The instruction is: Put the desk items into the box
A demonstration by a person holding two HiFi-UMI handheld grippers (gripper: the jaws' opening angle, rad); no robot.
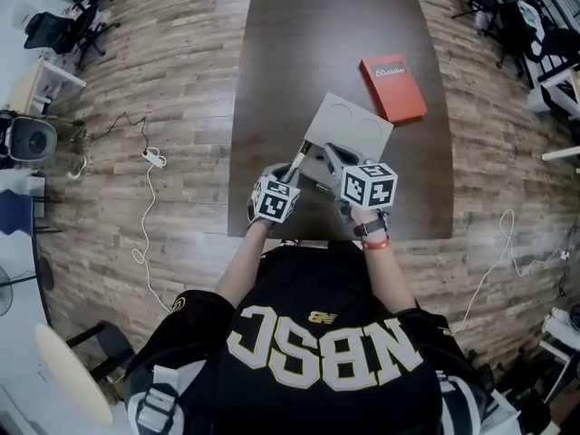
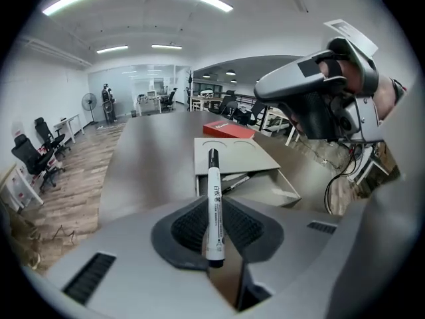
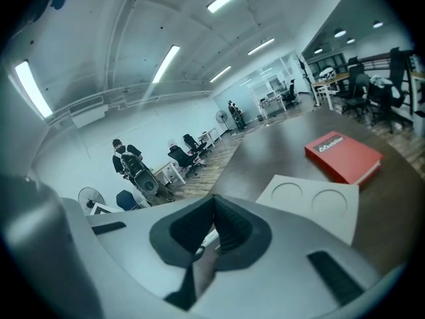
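Here, the left hand-held gripper point(image 2: 212, 208) is closed on a white marker point(image 2: 213, 205). Its ribbed pads point(image 2: 189, 224) clamp the barrel low down, and the black-capped end sticks out ahead of the jaws. The marker's tip points toward the grey box point(image 2: 287, 193), which stands open on the dark tabletop point(image 1: 299, 53) just beyond the hand-held gripper. In the head view the marker point(image 1: 296, 164) hangs at the box's near left corner, above its open cavity. The box's lid point(image 1: 349, 125), marked with two circles, is swung back on the far side of the box. A thin pen point(image 2: 236, 183) already lies inside the box. A red book point(image 1: 393, 88) lies flat beyond the box, to its right and apart from the lid. The right hand-held gripper point(image 3: 214, 211) has its jaws closed together with nothing between them. It hovers at the near right side of the box point(image 1: 319, 163), close beside the left one.
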